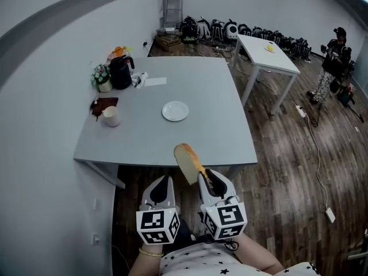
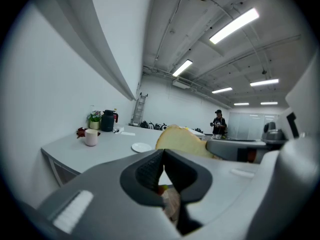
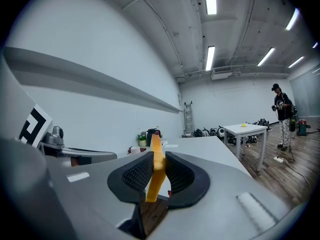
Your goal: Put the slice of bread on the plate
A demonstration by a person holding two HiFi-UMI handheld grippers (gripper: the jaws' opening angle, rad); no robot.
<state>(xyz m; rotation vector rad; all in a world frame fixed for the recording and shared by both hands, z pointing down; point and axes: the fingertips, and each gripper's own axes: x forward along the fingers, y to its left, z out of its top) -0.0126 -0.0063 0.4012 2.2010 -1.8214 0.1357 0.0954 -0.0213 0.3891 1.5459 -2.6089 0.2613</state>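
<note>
The slice of bread (image 1: pixel 187 161) stands on edge between the pads of my right gripper (image 1: pixel 206 180), which is shut on it just short of the near edge of the grey table (image 1: pixel 218 137). In the right gripper view the bread (image 3: pixel 157 166) shows as a thin yellow strip clamped between the jaws of that gripper (image 3: pixel 157 176). The small white plate (image 1: pixel 175 111) lies empty near the table's middle, well beyond the bread. My left gripper (image 1: pixel 163 184) hangs beside the right one, shut and holding nothing. From the left gripper view (image 2: pixel 163 156) I see the bread (image 2: pixel 180 139) and the plate (image 2: pixel 141 147).
On the table's left side stand a white cup (image 1: pixel 111 117), a black kettle (image 1: pixel 121 72), a flower pot (image 1: pixel 103 78) and a paper (image 1: pixel 155 81). A second white table (image 1: pixel 267 53) is at the back right, with a person (image 1: pixel 333 62) beyond it and cables on the wooden floor.
</note>
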